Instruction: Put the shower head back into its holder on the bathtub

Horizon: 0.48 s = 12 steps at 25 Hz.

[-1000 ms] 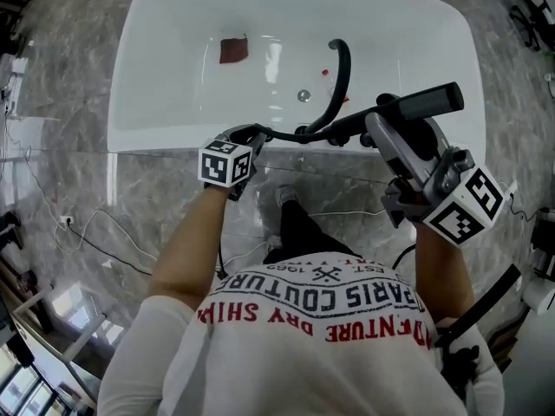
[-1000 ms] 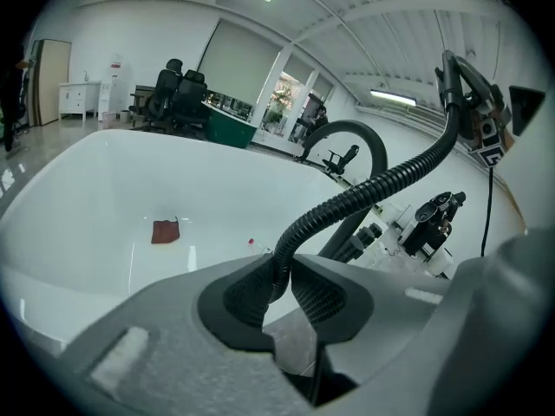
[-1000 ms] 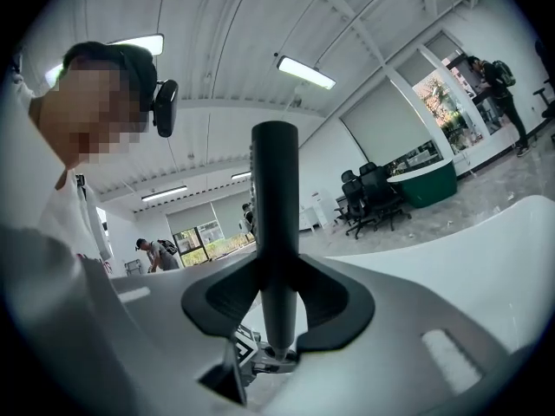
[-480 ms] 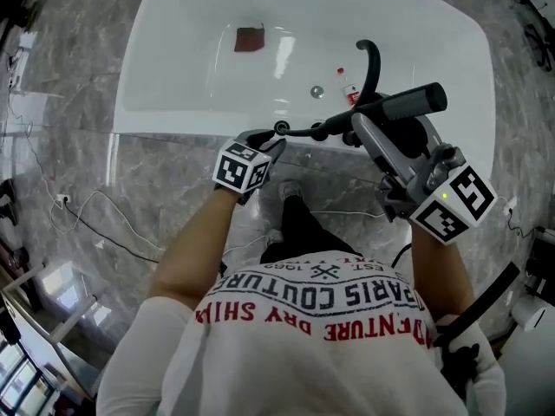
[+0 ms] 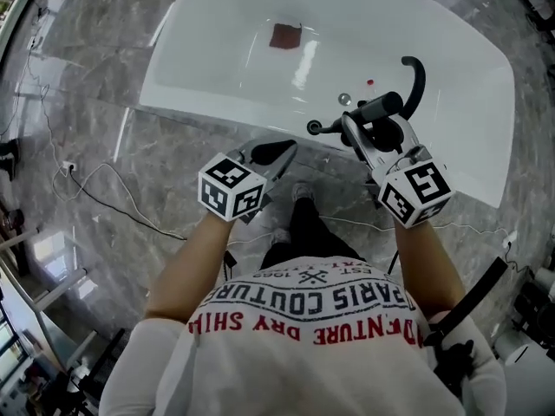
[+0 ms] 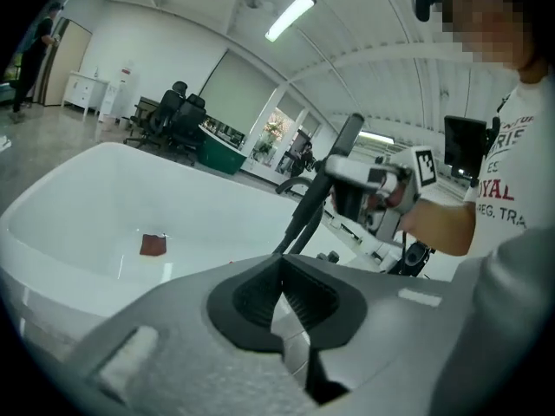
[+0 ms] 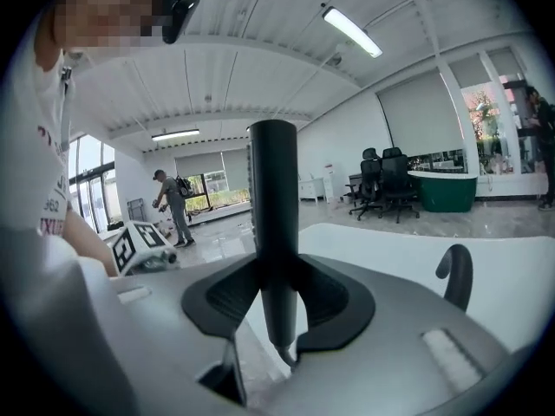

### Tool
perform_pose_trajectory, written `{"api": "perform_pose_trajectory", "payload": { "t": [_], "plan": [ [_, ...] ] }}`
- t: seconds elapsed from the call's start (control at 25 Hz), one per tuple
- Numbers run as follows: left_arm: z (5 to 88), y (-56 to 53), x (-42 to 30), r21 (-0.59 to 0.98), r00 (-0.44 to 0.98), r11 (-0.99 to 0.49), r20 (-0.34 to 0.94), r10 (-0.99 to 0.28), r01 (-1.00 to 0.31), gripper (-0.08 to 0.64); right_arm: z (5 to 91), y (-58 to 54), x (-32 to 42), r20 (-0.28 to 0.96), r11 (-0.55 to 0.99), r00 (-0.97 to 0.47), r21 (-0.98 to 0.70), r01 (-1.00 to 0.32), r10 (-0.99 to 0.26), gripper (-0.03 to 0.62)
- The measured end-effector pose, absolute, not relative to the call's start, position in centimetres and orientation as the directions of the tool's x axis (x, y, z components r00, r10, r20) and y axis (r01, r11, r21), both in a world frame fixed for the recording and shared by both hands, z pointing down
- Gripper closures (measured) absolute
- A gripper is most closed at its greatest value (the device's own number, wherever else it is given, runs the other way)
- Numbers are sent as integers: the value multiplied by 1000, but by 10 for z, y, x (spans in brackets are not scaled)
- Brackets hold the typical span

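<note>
Jaws of the right tool (image 7: 276, 300) clamp the dark shower head (image 7: 272, 206) low on its shaft, so it stands upright between them in the right gripper view. In the head view that tool sits over the near rim of the white tub (image 5: 208, 68), toward its right end. The shower head lies across the rim there, and its black hose (image 5: 419, 69) arches up on the far side. The left tool (image 5: 284, 150) is closed tight with nothing in it, near of the rim, left of the right tool and apart from the shower head. A brown patch (image 5: 284, 35) lies on the tub floor, far left.
</note>
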<state>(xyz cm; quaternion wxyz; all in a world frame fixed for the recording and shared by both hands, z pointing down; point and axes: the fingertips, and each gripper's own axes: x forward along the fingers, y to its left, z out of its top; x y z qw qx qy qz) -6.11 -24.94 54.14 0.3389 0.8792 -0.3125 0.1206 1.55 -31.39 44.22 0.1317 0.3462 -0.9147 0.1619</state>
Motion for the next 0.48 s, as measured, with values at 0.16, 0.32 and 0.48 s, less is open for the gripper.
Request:
{"api": "perform_pose_trajectory", "payload": {
  "t": [0.16, 0.32, 0.48],
  "plan": [
    [527, -234, -77, 530, 771, -560, 402, -495, -636, 558, 486, -307, 1, 412, 696, -687, -155, -701, -599, 454],
    [526, -227, -88, 544, 763, -540, 394, -512, -643, 558, 529, -308, -5, 453, 671, -656, -155, -725, -604, 454],
    [541, -215, -101, 524, 753, -541, 436, -493, -658, 558, 567, -311, -15, 479, 670, -638, -130, -731, -603, 454]
  ]
}}
